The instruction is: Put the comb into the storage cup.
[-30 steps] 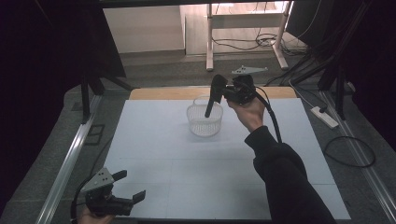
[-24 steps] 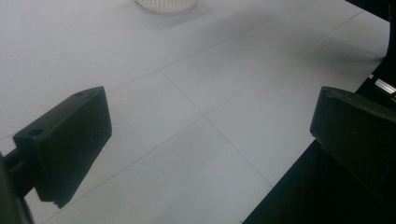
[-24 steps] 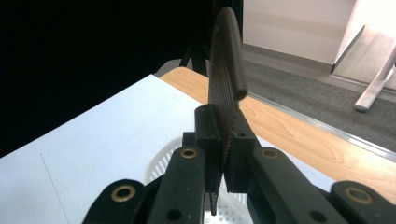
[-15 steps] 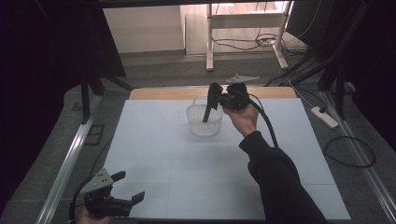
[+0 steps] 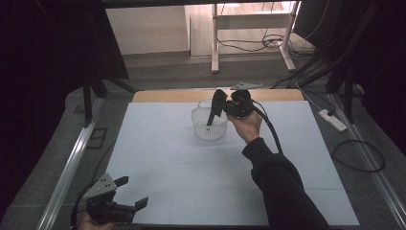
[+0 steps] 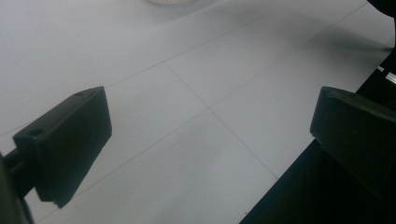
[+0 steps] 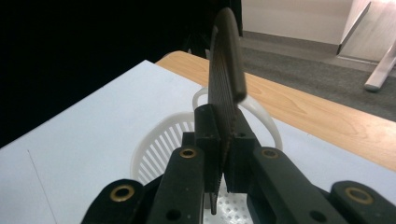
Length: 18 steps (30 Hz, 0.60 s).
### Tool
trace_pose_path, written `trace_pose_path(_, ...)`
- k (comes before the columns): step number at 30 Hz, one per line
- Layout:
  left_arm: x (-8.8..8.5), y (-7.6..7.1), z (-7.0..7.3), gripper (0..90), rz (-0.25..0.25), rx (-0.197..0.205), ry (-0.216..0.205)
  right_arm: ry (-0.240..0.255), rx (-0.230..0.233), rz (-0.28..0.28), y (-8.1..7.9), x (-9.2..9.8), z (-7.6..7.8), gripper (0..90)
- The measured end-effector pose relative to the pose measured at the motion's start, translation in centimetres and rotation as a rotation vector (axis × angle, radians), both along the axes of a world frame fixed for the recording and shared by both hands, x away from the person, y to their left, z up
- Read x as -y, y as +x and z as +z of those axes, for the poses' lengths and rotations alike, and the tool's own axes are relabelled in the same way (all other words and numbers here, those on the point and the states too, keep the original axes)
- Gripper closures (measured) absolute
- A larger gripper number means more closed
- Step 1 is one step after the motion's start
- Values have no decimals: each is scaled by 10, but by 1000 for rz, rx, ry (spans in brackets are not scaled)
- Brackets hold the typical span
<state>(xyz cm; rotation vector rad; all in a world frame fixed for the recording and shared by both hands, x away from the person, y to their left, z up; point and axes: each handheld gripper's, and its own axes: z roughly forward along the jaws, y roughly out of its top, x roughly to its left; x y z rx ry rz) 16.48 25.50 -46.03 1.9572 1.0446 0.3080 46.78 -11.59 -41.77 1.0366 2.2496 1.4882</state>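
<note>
A white slotted plastic basket (image 5: 209, 128) stands on the white table sheet (image 5: 201, 182), toward the far middle. My right gripper (image 5: 223, 106) hovers over the basket's right rim, shut on a black comb (image 5: 212, 114) that hangs tilted with its lower end inside the basket. In the right gripper view the comb (image 7: 226, 60) stands on edge between the closed jaws, with the basket (image 7: 154, 144) just below. My left gripper (image 5: 133, 191) rests at the near left corner of the sheet, open and empty. The left gripper view has its jaws (image 6: 210, 140) wide apart over bare sheet.
A wooden table edge (image 5: 277, 95) runs behind the sheet. Metal rails (image 5: 72, 163) flank the table on both sides. On the floor to the right lie a power strip (image 5: 332, 120) and cables. Desk legs (image 5: 215, 43) stand farther back.
The right hand has come down and slightly left with the comb, bringing its lower end into the basket. The left gripper has stayed put.
</note>
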Motion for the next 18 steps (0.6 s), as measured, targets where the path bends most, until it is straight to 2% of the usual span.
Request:
trace_pose_path(6,0,0,0,0,0,-2,0,17,-17,-24,2,3,-3,846)
trace_pose_path(10,0,0,0,0,-1,-5,0,-27,-11,-59,2,6,-5,761)
trace_pose_path(18,0,1,0,0,-1,-5,0,-54,-37,-110,5,13,-13,675)
